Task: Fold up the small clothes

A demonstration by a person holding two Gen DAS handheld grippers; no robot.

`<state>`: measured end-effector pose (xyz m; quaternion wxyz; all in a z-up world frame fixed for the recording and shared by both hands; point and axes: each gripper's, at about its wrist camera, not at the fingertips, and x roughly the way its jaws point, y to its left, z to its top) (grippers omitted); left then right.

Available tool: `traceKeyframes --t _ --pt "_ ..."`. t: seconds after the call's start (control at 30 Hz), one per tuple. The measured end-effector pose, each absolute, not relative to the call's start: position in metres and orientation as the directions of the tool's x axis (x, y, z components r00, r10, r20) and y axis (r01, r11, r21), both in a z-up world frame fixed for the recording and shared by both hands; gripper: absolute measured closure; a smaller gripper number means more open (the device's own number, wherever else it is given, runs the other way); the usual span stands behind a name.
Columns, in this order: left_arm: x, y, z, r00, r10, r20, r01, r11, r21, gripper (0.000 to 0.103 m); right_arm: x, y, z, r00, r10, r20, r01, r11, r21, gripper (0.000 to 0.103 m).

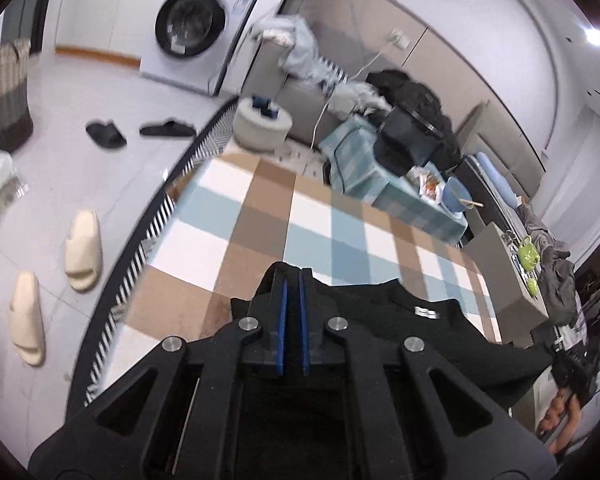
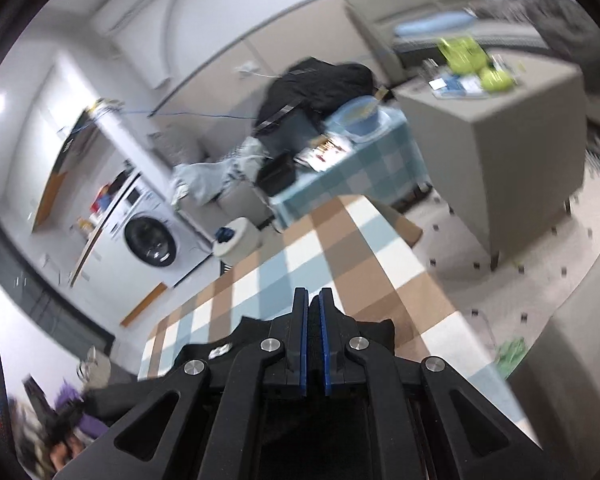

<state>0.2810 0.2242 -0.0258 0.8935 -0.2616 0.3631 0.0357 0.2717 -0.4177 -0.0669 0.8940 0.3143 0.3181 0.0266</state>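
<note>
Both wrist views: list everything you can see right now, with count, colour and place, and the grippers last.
black garment: one, black, white neck label, held over checked mat
checked mat: one, brown, blue, white, floor
washing machine: one, white, far wall
cream slippers: two, floor left of mat
black slippers: two, near washer
woven basket: one, far left
round stool: one, pale, beyond mat
blue bowl: one, on checked low table
left hand-held gripper: black, blue pads, shut on garment
right hand-held gripper: same, shut on garment

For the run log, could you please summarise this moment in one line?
left hand-held gripper: shut on black garment | right hand-held gripper: shut on black garment | over checked mat
</note>
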Motion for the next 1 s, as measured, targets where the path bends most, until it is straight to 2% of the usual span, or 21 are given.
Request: traceKeyframes --t 0.1,0.17,0.23,0.27,0.33,0.4,0.43,0.6,0.8,1.0 --pt "0.298 0.229 -0.053 0.660 -0.123 -0.741 -0.324 0.844 -0.429 0.098 0.294 -0.415 -0.086 0.755 0.237 -0.611 0.193 0.811 0.552 0.095" --pt "0.294 0.232 -0.065 0.633 -0.114 -0.766 -0.363 0.830 -0.424 0.094 0.304 -0.414 -0.101 0.693 0.262 -0.672 0.209 0.819 0.535 0.082" --pt "0.285 0.232 -0.070 0.633 -0.101 -0.767 -0.371 0.831 -0.415 0.087 0.302 -0.418 -0.112 0.663 0.277 -0.696 0.228 0.811 0.539 0.062" --pt "0.278 0.232 -0.070 0.633 -0.095 -0.768 -0.371 0.834 -0.409 0.081 0.297 -0.420 -0.115 0.662 0.281 -0.695 0.230 0.806 0.545 0.060" --pt "0.261 0.229 -0.069 0.645 -0.098 -0.758 -0.358 0.837 -0.413 0.070 0.286 -0.424 -0.118 0.657 0.295 -0.694 0.224 0.802 0.553 0.059" --pt "0.246 0.225 -0.068 0.663 -0.107 -0.741 -0.342 0.837 -0.428 0.053 0.274 -0.427 -0.122 0.642 0.356 -0.678 0.203 0.775 0.599 0.059" --pt "0.240 0.222 -0.067 0.666 -0.119 -0.736 -0.331 0.838 -0.435 0.051 0.271 -0.426 -0.124 0.635 0.388 -0.668 0.192 0.759 0.622 0.059" --pt "0.239 0.204 -0.072 0.648 -0.197 -0.736 -0.278 0.839 -0.469 0.051 0.266 -0.416 -0.132 0.594 0.529 -0.606 0.139 0.674 0.725 0.059" --pt "0.247 0.197 -0.081 0.619 -0.207 -0.758 -0.297 0.831 -0.470 0.051 0.290 -0.399 -0.146 0.561 0.513 -0.649 0.216 0.667 0.713 0.059" --pt "0.246 0.201 -0.080 0.624 -0.202 -0.755 -0.304 0.828 -0.472 0.051 0.296 -0.399 -0.147 0.584 0.544 -0.603 0.207 0.619 0.758 0.059"
